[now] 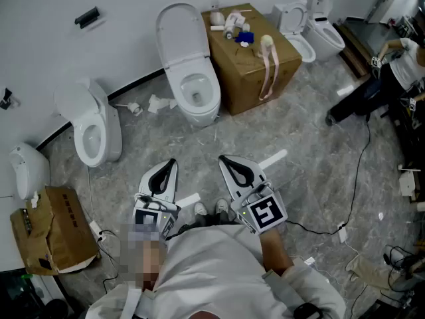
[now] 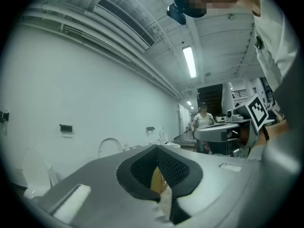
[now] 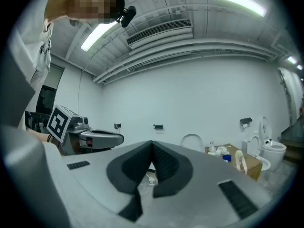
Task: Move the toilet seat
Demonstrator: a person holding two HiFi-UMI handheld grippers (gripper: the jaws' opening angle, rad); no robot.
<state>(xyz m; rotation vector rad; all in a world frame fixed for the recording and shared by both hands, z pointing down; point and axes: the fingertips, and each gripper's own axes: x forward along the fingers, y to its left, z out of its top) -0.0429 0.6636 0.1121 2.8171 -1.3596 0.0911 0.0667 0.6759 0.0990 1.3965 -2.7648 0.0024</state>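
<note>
The nearest white toilet (image 1: 196,95) stands against the far wall with its lid (image 1: 180,35) raised and the seat ring (image 1: 196,85) down on the bowl. Both grippers hover low in front of me, well short of it and touching nothing. My left gripper (image 1: 170,163) is shut and empty, pointing toward the toilet. My right gripper (image 1: 223,159) is shut and empty beside it. In the left gripper view the shut left gripper (image 2: 156,147) fills the foreground, with the raised lid (image 2: 110,146) small behind. The right gripper view shows the shut right gripper (image 3: 152,142) and the lid (image 3: 192,140) far off.
A cardboard box (image 1: 255,62) with small items stands right of the toilet. A second toilet (image 1: 93,128) stands at left, a third (image 1: 312,28) at back right. Paper scraps (image 1: 156,104) and cables (image 1: 358,178) lie on the floor. Another box (image 1: 50,231) sits lower left. A person (image 1: 392,72) works at right.
</note>
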